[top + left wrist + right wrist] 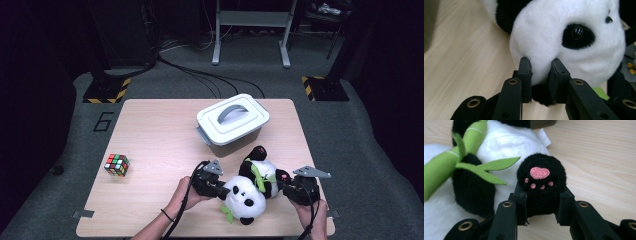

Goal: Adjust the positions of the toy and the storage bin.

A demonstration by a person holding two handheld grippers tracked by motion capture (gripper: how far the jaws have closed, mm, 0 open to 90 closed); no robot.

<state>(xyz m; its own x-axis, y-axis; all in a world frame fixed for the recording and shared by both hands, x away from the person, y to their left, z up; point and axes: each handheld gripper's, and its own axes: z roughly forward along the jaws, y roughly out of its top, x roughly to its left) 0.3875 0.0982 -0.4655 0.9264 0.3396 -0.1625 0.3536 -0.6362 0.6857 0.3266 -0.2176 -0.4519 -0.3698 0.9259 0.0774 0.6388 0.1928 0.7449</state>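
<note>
We count one plush panda [248, 192] at six o'clock on the tabletop [155, 135], carrying one green bamboo stalk [257, 175]. At twelve o'clock stands one lidded white box [232, 121]; at nine o'clock lies one colour cube [116, 165]. We count two grippers: a left gripper [221, 188] and a right gripper [281, 182].

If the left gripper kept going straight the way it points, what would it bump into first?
The toy panda itself. The left gripper is already shut on the panda's white head, so straight ahead is more of that soft head. Beyond it probably comes the right gripper, though depth is hard to judge.
</note>
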